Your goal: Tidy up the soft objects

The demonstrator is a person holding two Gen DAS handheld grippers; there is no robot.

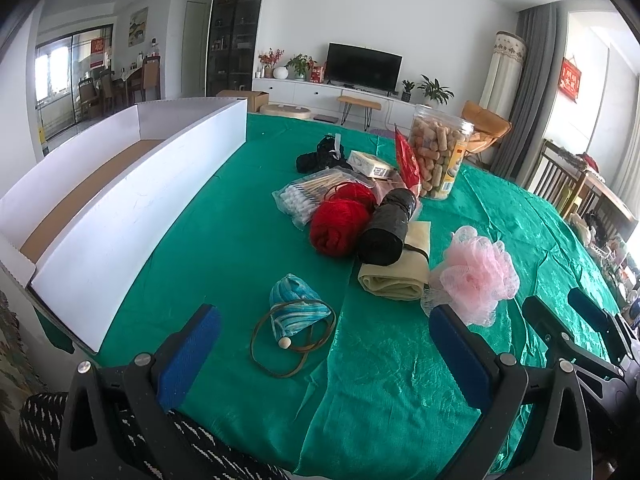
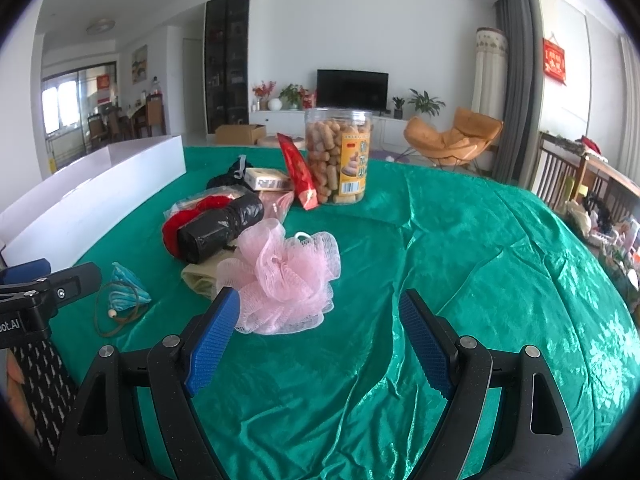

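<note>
A pile lies on the green cloth: red yarn ball [image 1: 340,224], black roll [image 1: 386,228], folded beige cloth [image 1: 394,276], pink mesh bath puff [image 1: 478,272], and a blue striped pouch [image 1: 298,308] with a brown cord. My left gripper [image 1: 324,320] is open and empty, just short of the pouch. My right gripper [image 2: 320,308] is open and empty, its left pad beside the pink puff [image 2: 286,276]. The pouch [image 2: 124,290], black roll [image 2: 220,226] and red yarn [image 2: 174,226] also show in the right wrist view.
A long white open box [image 1: 132,200] stands at the left of the table. A clear snack jar [image 1: 438,156], red packet [image 1: 408,160], cotton swab pack [image 1: 304,196], small white box [image 1: 370,164] and black yarn [image 1: 320,154] lie behind the pile.
</note>
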